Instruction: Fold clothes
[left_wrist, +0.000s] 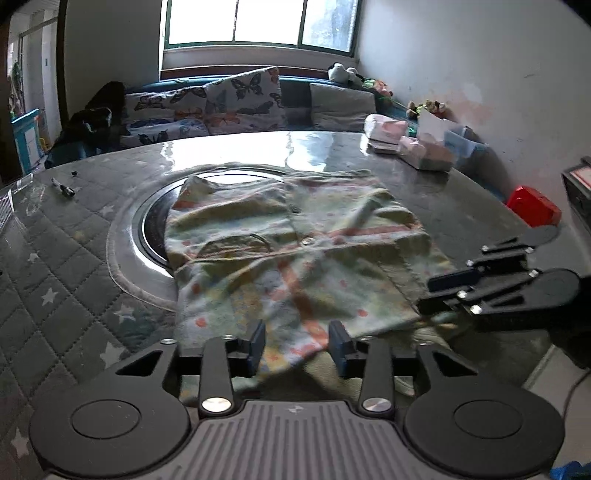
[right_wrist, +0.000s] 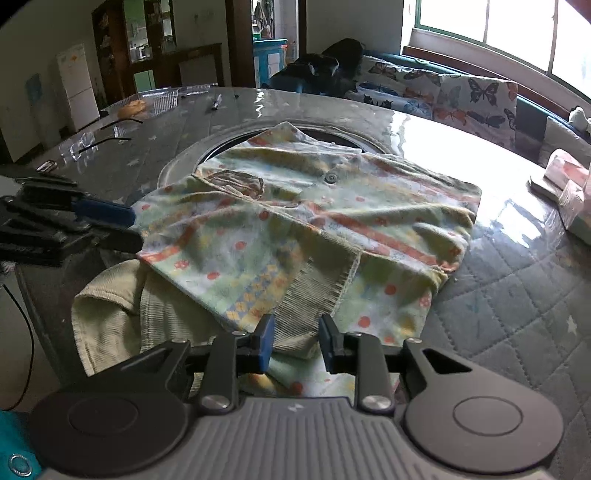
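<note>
We see the patterned shirt (left_wrist: 295, 251) lying across the middle of the worktop (left_wrist: 74, 258), partly over a round glossy inset, with its sides already turned in so it makes a rough rectangle, though whether more folds are due we cannot settle. Our left gripper (left_wrist: 297, 347) sits at six o'clock of the cloth, jaws apart with the near hem lying between them, not yet pinched. Our right gripper (right_wrist: 295, 341) comes in from about four o'clock, jaws likewise parted around a ribbed olive edge, placed, we judge, to take the near border at two spots. The fabric looks soft, thin, rumpled cotton with buttons and orange stripes; the worktop cover is quilted under clear, shiny plastic.
</note>
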